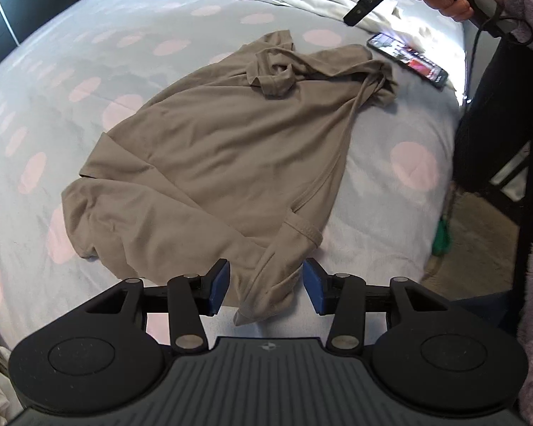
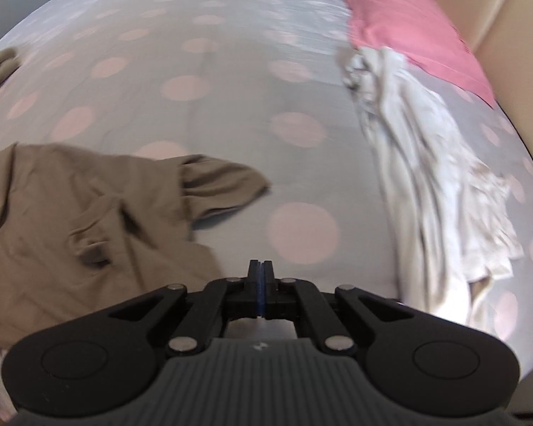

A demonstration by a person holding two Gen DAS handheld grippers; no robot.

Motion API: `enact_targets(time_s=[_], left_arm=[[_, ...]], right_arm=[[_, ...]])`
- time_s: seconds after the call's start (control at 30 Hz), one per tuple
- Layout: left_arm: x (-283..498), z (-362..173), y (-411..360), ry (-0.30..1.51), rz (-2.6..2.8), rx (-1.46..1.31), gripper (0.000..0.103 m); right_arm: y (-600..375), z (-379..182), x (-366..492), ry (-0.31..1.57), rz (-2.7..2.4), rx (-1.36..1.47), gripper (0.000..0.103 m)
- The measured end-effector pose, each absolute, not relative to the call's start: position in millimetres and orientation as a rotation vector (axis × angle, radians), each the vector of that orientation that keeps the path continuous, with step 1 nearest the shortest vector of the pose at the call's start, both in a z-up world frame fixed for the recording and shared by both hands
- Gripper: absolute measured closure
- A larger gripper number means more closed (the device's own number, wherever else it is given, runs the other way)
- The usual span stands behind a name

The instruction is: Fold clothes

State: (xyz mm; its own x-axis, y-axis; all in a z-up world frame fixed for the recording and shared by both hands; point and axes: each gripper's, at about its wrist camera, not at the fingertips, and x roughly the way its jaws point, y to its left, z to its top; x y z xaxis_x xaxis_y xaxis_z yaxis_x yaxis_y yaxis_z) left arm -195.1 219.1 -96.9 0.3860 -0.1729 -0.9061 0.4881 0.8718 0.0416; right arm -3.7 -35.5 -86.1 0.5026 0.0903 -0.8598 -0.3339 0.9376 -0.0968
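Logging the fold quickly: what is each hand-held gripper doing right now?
Left hand-held gripper: open, brown shirt corner between its pads, not pinched.
Right hand-held gripper: closed, empty.

Spotted bed (image 1: pixel 391 191) bears brown shirt (image 1: pixel 209 163), pale laundry (image 2: pixel 426 163), apparently phone (image 1: pixel 408 59).

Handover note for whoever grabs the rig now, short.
Left gripper: open, fingers either side of the brown shirt's near corner, not pinching.
Right gripper: shut, empty, above the bedspread beside the shirt.
Shirt lies rumpled, one sleeve bunched on top; no fold made.
Pale garment is in a heap near the pink pillow, untouched.
Phone lies beside the shirt.
Left: flatten, fold both.
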Motion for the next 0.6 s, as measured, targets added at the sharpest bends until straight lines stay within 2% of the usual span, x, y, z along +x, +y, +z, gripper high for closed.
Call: enact_targets(time_s=[0.07,0.13,0.17,0.27,0.5,0.53,0.57,0.6], left_arm=[[-191,-98,222,1.113,-0.418,0.339,0.06],[-186,-102,223,1.138,-0.418,0.338,0.06],[-185,-104,223,1.137,-0.414,0.34,0.06],[-183,-108,222,1.124,-0.395,0.349,0.06],[-183,-112,223,1.099,-0.4,0.347,0.06],[-183,-112,223,1.097,-0.399,0.343,0.06],[-183,-112,223,1.095,-0.398,0.339,0.06],[-183,-113,223,1.092,-0.397,0.335,0.06]], right_arm=[[-39,-83,-4,1.02,0.298,-0.211,0.097],[-33,-82,-9,1.019,0.362,-0.187,0.096],[-26,-82,-12,1.019,0.402,-0.197,0.086],[-2,-82,-25,1.0,0.537,-0.247,0.072],[40,-87,-35,0.96,0.717,-0.393,0.07],[44,-89,-33,0.951,0.728,-0.406,0.06],[48,-91,-32,0.936,0.734,-0.42,0.042],[52,-96,-30,0.925,0.733,-0.435,0.037]])
